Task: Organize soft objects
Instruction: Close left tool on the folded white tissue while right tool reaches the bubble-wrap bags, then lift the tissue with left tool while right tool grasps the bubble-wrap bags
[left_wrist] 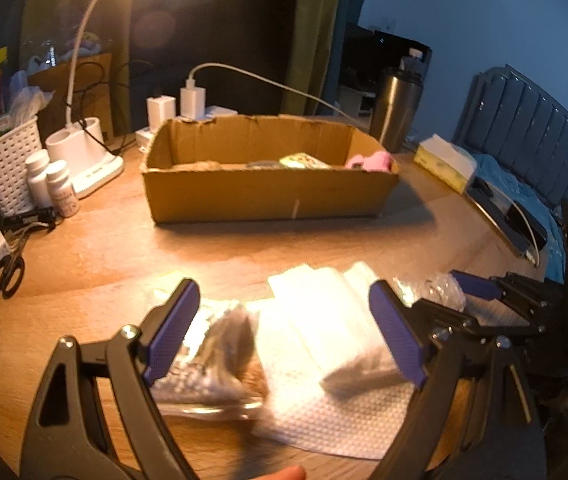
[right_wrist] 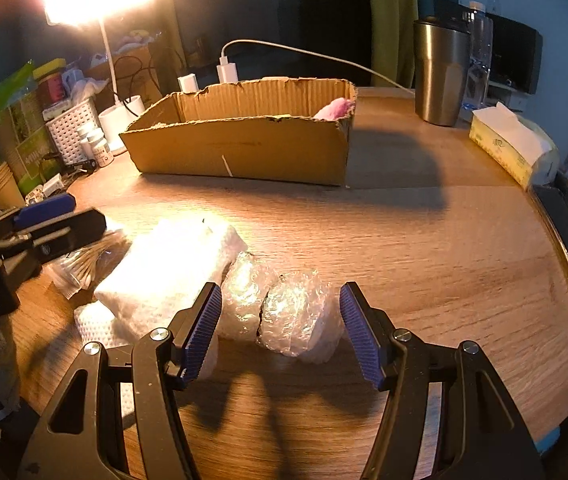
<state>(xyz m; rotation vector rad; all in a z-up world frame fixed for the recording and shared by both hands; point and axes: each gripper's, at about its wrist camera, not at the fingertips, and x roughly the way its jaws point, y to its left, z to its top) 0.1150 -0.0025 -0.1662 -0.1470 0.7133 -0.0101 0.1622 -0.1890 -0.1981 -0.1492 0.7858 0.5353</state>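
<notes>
**Both grippers poised over the soft packets**

The right gripper (right_wrist: pixel 280 334) has its fingers spread around a crinkled clear bubble-wrap bundle (right_wrist: pixel 296 312) on the wooden counter (right_wrist: pixel 424 248), apparently lined up for a grasp. The left gripper (left_wrist: pixel 284 332), also spread, straddles a white folded foam packet (left_wrist: pixel 324 320). Beyond waits the open brown cardboard box (right_wrist: pixel 244 148), already holding a pink plush item (right_wrist: pixel 336 108).

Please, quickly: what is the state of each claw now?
Left claw: open, holding nothing, over the white packet.
Right claw: open, holding nothing, around the bubble wrap.

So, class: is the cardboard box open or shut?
Open: the box has no lid or flaps on top, and a pink soft thing shows inside.
</notes>
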